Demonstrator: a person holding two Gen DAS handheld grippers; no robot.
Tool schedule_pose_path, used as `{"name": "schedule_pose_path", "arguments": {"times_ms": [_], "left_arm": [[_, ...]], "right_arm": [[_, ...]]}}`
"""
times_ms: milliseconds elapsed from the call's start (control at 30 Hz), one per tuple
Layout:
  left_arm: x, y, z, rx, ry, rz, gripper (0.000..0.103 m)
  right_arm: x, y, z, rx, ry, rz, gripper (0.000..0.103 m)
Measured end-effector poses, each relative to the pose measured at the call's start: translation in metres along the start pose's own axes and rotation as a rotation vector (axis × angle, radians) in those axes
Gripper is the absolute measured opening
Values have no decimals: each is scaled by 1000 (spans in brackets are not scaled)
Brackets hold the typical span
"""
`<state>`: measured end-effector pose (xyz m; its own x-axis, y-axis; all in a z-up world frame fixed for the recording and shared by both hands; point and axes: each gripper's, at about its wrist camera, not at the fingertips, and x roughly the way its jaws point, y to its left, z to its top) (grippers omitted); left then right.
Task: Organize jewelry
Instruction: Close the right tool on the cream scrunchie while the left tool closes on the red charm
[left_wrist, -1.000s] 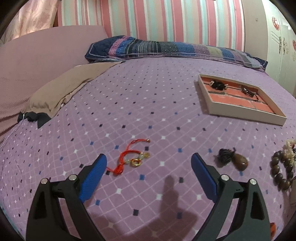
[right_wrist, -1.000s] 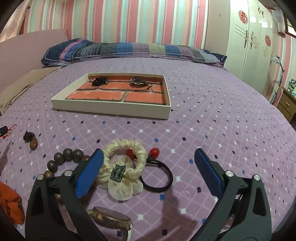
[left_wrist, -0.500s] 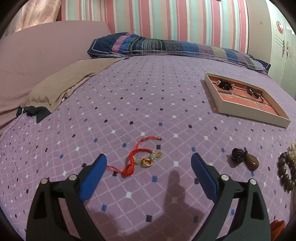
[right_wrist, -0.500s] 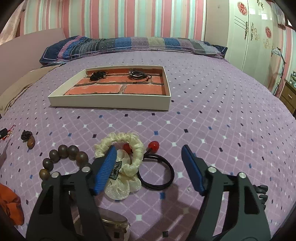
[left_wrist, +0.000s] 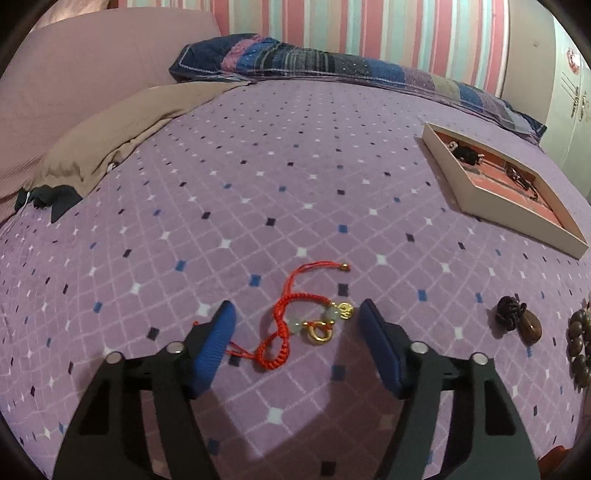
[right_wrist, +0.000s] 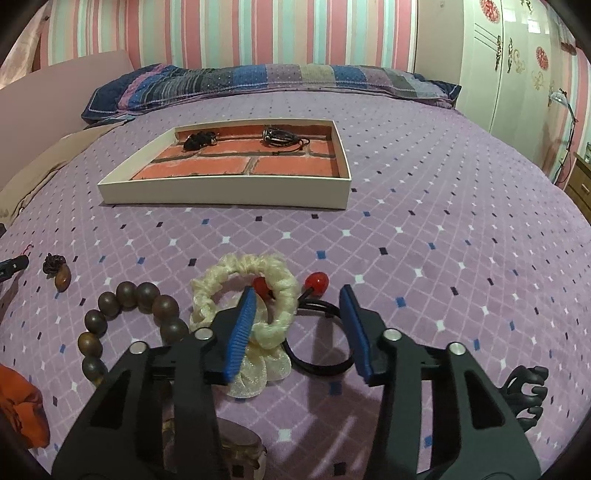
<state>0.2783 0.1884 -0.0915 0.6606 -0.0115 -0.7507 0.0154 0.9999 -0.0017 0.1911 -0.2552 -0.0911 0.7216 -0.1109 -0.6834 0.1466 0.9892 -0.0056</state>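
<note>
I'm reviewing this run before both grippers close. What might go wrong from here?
1. The left gripper straddles the red bracelet, a thin cord flat on the soft bedspread; the pads may pinch fabric or catch only one loop, leaving the gold ring dangling.
2. The right gripper brackets the black hair tie, which overlaps the cream scrunchie; closing may lift both, or snag the nearby beads.
</note>
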Motion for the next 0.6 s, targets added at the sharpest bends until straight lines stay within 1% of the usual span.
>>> {"name": "schedule_pose_path", "arguments": {"times_ms": [33, 67, 133, 167, 233, 267, 333, 600], "left_arm": [[0, -2, 0, 13, -1, -3, 57], [-1, -4, -1, 21, -4, -3, 54], [-3, -9, -2, 42, -8, -13, 38], [-3, -10, -2, 50, -10, -14, 36], [-3, -14, -2, 72, -15, -8, 26], [-4, -17, -3, 85, -18, -4, 22], [-4, -21, -3, 106, -26, 10, 19], [-6, -23, -1, 101, -36, 20, 16]], "right_arm": [[1, 0, 0, 3, 1, 3, 42], [1, 0, 0, 4, 3, 5, 41], [1, 0, 0, 3, 5, 7, 38], [1, 0, -1, 3, 6, 9, 36], [3, 1, -1, 5, 13, 16, 30], [3, 1, -2, 6, 15, 17, 29], [5, 0, -2, 7, 20, 23, 23], [1, 0, -1, 17, 7, 41, 14]]}}
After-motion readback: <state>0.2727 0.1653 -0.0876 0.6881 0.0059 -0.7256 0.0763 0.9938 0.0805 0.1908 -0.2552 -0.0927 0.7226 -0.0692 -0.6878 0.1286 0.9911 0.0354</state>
